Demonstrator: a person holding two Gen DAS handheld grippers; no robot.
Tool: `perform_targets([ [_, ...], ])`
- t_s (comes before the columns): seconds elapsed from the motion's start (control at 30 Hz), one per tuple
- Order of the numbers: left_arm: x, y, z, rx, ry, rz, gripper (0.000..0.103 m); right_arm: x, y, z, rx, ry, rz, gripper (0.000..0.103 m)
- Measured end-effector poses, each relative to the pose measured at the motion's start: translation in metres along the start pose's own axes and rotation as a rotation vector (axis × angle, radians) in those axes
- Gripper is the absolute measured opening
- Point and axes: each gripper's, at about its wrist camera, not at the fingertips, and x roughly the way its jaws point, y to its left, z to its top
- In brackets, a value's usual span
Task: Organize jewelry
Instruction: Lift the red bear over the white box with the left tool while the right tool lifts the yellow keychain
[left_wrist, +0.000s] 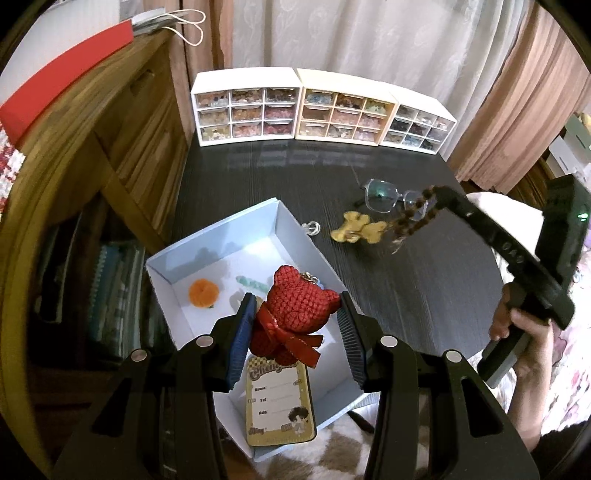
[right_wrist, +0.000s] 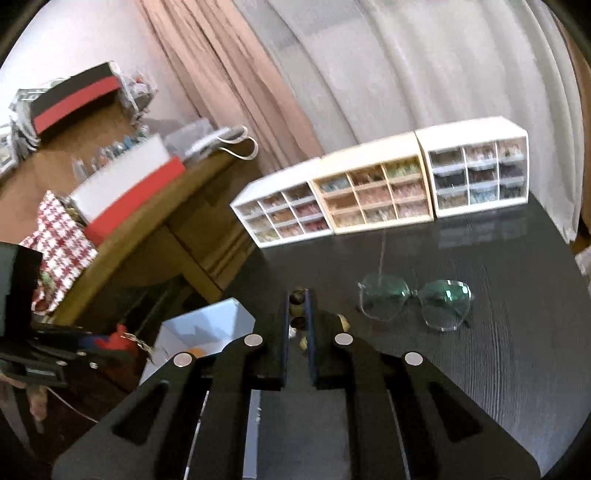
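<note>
1. While the black table (left_wrist: 424, 295) carries everything, three small drawer cabinets (left_wrist: 317, 109) full of beads stand in a row at its far edge, well apart from the work.
2. Near the front-left edge sits an open pale-blue box (left_wrist: 221, 240), long axis running away from the person; an orange pompom (left_wrist: 204, 291) and a pale green bead piece (left_wrist: 253, 284) lie on its floor.
3. Directly over the box hangs the left gripper (left_wrist: 297, 325), jaws about half open and pressed on the sides of a red crocheted bear charm (left_wrist: 295, 314). The bear's head points towards the far wall, and its paper tag (left_wrist: 280, 402) trails towards the camera.
4. To the right, the right gripper (right_wrist: 298, 314) is raised above the table, jaws nearly closed on a dark bead bracelet (left_wrist: 413, 216). Its loop dangles down and left from the fingertips, with a small charm at the low end.
5. Under the bracelet lie clear glasses (left_wrist: 388, 195), two tan bone-shaped charms (left_wrist: 356, 229) and a small metal clasp (left_wrist: 313, 228).
6. Risks, as I judge them: the grip covers only a bead or two, so a quick swing could let the strand slip; the loop could also snag the glasses; the bear's tag could catch the box's near wall when lowered.
</note>
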Motion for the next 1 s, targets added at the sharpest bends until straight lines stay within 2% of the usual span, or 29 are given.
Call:
perform_targets([
  [0.23, -0.003, 0.002, 0.0, -0.004, 0.001, 0.006, 0.046, -0.023, 0.009, 0.014, 0.014, -0.056, 0.07, 0.009],
  [0.6, -0.006, 0.0, -0.003, -0.002, 0.006, 0.0, 0.046, -0.052, 0.018, 0.028, 0.015, -0.118, 0.124, 0.009],
  [0.8, -0.004, 0.0, -0.008, 0.002, 0.018, 0.002, 0.046, -0.066, 0.035, 0.034, -0.017, -0.157, 0.144, 0.009],
  [1.0, -0.001, 0.004, -0.016, -0.005, 0.031, -0.002, 0.046, -0.075, 0.061, 0.038, -0.063, -0.166, 0.201, 0.009],
])
